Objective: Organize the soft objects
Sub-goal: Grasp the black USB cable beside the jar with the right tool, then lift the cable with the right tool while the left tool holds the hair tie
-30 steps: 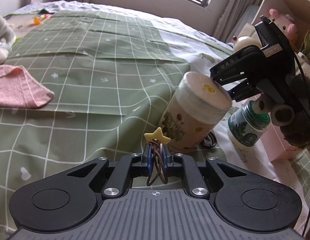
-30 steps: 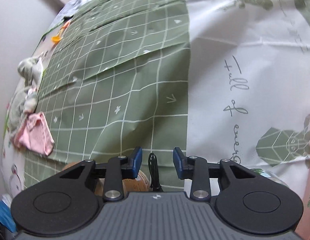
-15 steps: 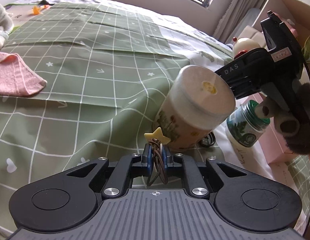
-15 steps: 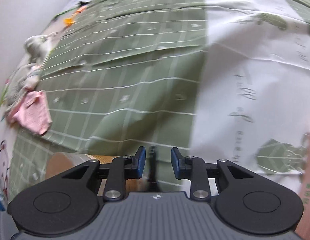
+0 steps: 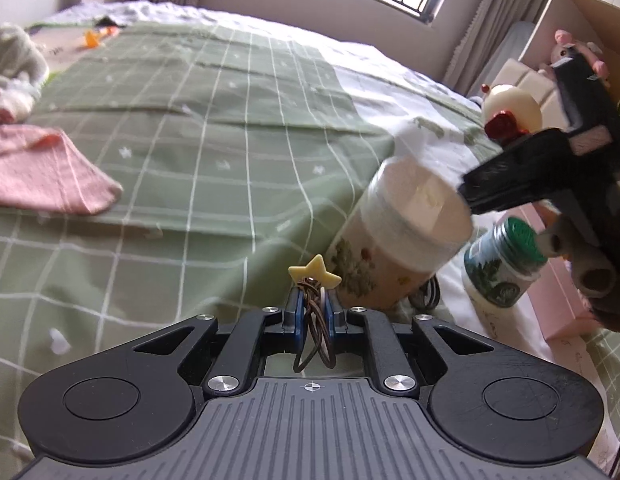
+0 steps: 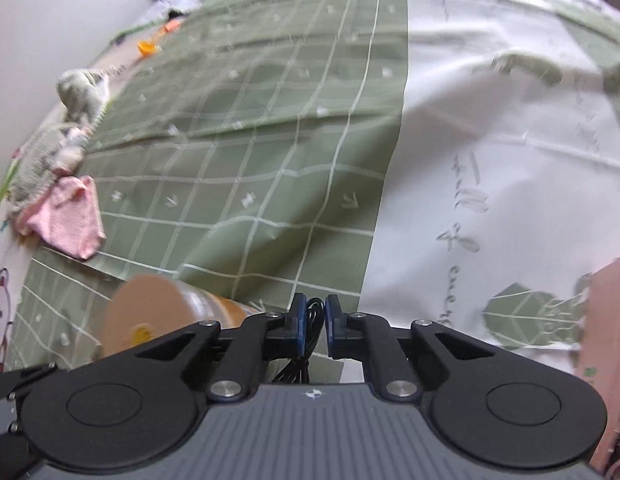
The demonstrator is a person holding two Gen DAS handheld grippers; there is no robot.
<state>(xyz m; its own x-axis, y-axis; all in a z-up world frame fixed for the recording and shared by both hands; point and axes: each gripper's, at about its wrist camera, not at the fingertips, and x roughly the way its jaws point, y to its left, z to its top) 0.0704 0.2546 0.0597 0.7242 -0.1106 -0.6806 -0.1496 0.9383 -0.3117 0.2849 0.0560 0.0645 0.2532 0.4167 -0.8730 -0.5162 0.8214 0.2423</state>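
My left gripper (image 5: 313, 307) is shut on a brown hair tie with a cream star charm (image 5: 315, 270), held low over the green checked bedspread (image 5: 214, 152). A floral round canister with a pale lid (image 5: 406, 236) stands just ahead to the right. My right gripper (image 6: 315, 320) is shut on a black hair tie (image 6: 312, 322); it also shows in the left wrist view (image 5: 466, 194) above the canister's right edge. The canister (image 6: 150, 316) shows at the right wrist view's lower left.
A pink cloth (image 5: 46, 172) and a grey plush (image 5: 14, 60) lie at the left of the bed. A green-lidded jar (image 5: 506, 264) and a pink box (image 5: 566, 280) stand right of the canister. Black hair ties (image 5: 426, 296) lie at its base. Orange toy (image 5: 90, 38) far back.
The right gripper's jaws have closed onto the black hair tie and it has lifted slightly beside the canister. The left gripper has stayed shut on the star hair tie and tilted a little.
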